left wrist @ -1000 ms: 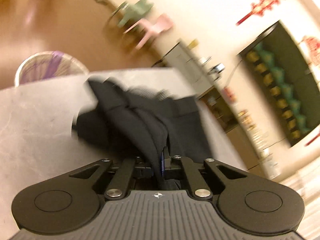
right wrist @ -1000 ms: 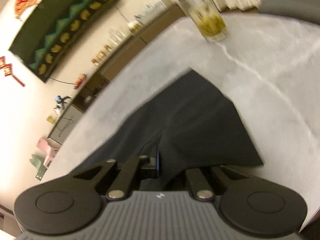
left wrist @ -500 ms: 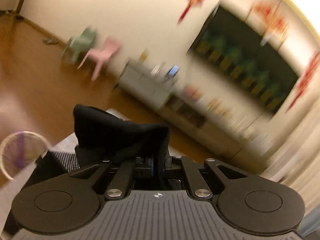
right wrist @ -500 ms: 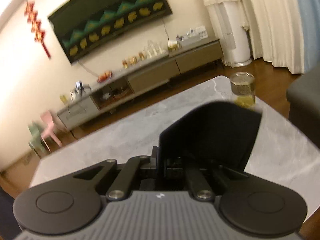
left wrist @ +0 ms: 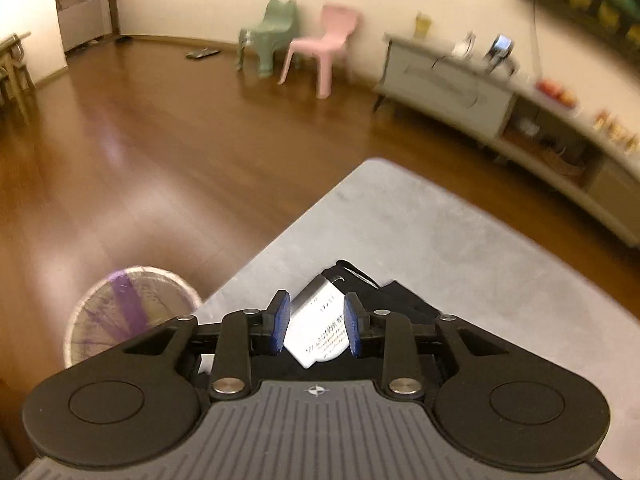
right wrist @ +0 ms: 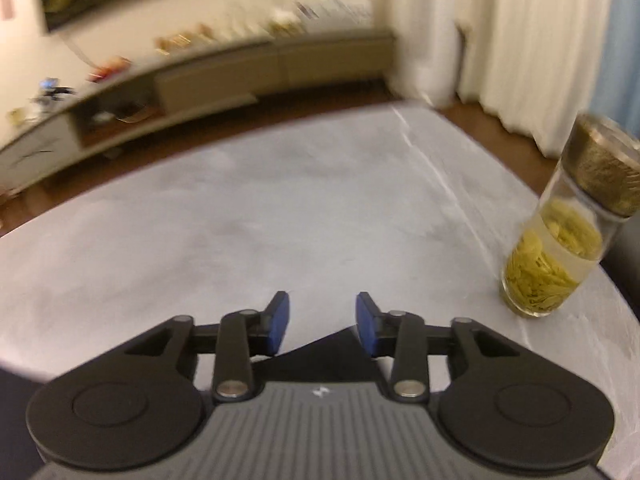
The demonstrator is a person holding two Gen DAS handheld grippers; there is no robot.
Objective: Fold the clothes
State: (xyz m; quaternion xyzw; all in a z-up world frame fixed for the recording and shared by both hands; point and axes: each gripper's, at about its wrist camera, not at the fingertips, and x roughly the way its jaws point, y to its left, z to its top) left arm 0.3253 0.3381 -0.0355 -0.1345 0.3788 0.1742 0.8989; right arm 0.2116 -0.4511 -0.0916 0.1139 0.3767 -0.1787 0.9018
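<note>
left gripper [left wrist: 314, 328] — jaws now apart | right gripper [right wrist: 322, 326] — released black garment [left wrist: 404, 300]

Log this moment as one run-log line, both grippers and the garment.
left gripper: open, above white label | right gripper: open, empty | black garment: lying released on grey table | tea jar: upright, right
</note>
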